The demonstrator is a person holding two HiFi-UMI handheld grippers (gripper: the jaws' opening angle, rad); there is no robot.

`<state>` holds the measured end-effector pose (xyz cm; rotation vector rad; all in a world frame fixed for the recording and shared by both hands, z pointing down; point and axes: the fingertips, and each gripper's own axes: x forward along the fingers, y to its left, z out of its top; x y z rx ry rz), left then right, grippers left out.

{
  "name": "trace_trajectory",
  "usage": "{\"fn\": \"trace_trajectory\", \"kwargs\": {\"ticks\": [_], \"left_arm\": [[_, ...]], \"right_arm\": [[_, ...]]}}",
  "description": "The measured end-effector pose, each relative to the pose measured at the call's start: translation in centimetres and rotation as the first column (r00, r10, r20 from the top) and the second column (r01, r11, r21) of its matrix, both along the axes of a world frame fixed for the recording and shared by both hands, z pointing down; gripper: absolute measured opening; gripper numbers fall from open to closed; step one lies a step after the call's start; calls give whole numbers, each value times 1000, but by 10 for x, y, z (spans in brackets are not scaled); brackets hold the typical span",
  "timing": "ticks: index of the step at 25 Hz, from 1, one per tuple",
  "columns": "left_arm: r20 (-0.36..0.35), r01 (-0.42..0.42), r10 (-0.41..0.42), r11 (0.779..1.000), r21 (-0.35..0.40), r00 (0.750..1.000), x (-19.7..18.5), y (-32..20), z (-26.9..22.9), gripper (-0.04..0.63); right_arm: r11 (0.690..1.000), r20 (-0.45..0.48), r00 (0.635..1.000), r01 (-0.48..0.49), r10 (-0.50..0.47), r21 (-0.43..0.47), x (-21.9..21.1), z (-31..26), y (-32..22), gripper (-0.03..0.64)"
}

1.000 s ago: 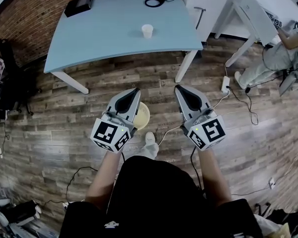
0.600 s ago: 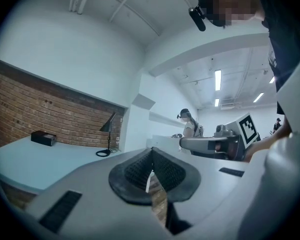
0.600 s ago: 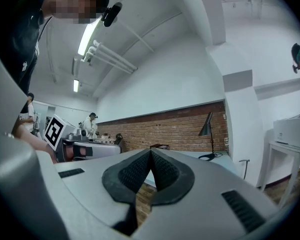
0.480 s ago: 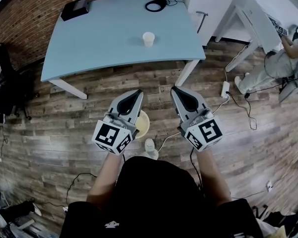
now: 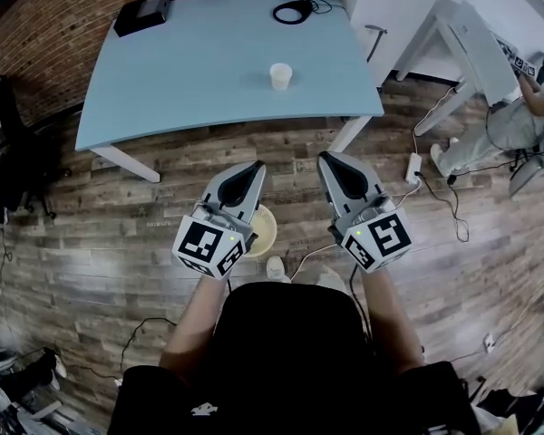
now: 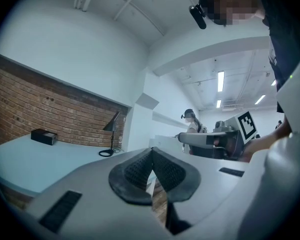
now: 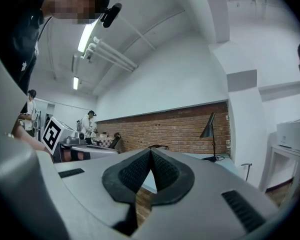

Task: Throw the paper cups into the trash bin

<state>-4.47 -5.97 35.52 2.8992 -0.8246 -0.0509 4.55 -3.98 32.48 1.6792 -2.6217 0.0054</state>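
You've edged slightly nearer the tabletop, where the paper cup stands toward its front right corner, well apart from your left gripper and right gripper, whose fingers are closed on nothing, so the pick is yet to come.

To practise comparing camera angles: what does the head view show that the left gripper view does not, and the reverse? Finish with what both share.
Head view only: the paper cup standing on the table, and the round trash bin on the floor, partly under the left gripper.
Left gripper view only: the ceiling lights, and a close look at that gripper's pads meeting with nothing between them.
Both: the table, the black box on it, the brick wall and the right gripper.
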Motion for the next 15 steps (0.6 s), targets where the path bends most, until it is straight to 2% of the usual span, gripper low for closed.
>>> {"fn": "trace_trajectory", "kwargs": {"ticks": [2, 4, 8, 15], "left_arm": [[31, 3, -3, 1000, 15, 1000, -2, -2, 4, 9], [45, 6, -6, 1000, -4, 999, -3, -7, 9, 9], [19, 33, -32, 998, -57, 999, -10, -19, 15, 9], [24, 60, -59, 998, -37, 998, -7, -31, 15, 9]], "right_arm": [[1000, 9, 1000, -3, 3, -5, -1, 1, -4, 5], [1000, 9, 1000, -6, 6, -3, -1, 0, -9, 5], [1000, 6, 1000, 4, -4, 8, -1, -4, -19, 5], [999, 3, 999, 34, -34, 36, 3, -11, -37, 5]]}}
